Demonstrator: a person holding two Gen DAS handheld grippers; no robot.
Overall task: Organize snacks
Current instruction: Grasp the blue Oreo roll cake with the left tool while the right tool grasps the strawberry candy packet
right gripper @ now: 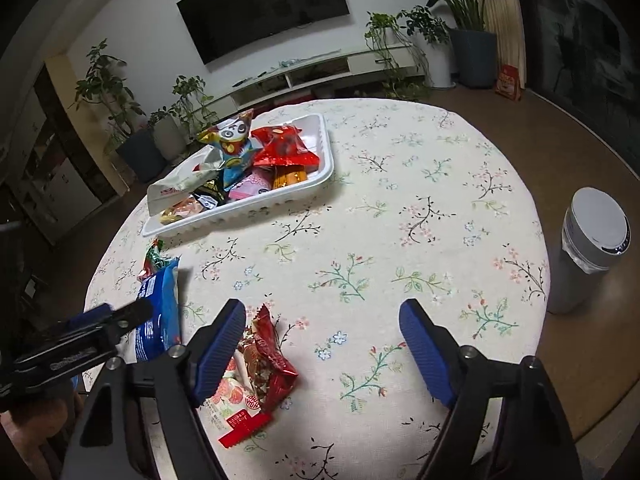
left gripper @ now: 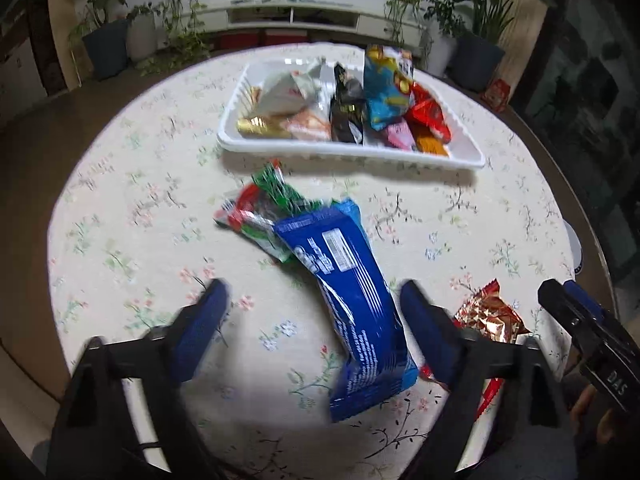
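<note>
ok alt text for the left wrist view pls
The open left gripper hovers over a blue snack packet on a floral tablecloth. Beyond it lie a green-and-red packet and a white tray full of snacks.

"DAS" reads on the right gripper (left gripper: 560, 300) body

A white plastic tray (left gripper: 352, 154) is sitting at the far side of the worktop, holding a heap of snack packets: a white pouch (left gripper: 286, 94), a gold one, a black one (left gripper: 347, 110), a blue panda-printed bag (right gripper: 234, 148) standing upright, red packets (right gripper: 286, 146), a pink one and an orange one. Nearer, a blue biscuit pack (left gripper: 352, 300) is lying lengthwise, its far end overlapping a green-and-red wrapper (left gripper: 268, 204). To the right, a shiny red foil packet (right gripper: 266, 356) is resting on a white-and-red pouch (right gripper: 232, 400).
</note>
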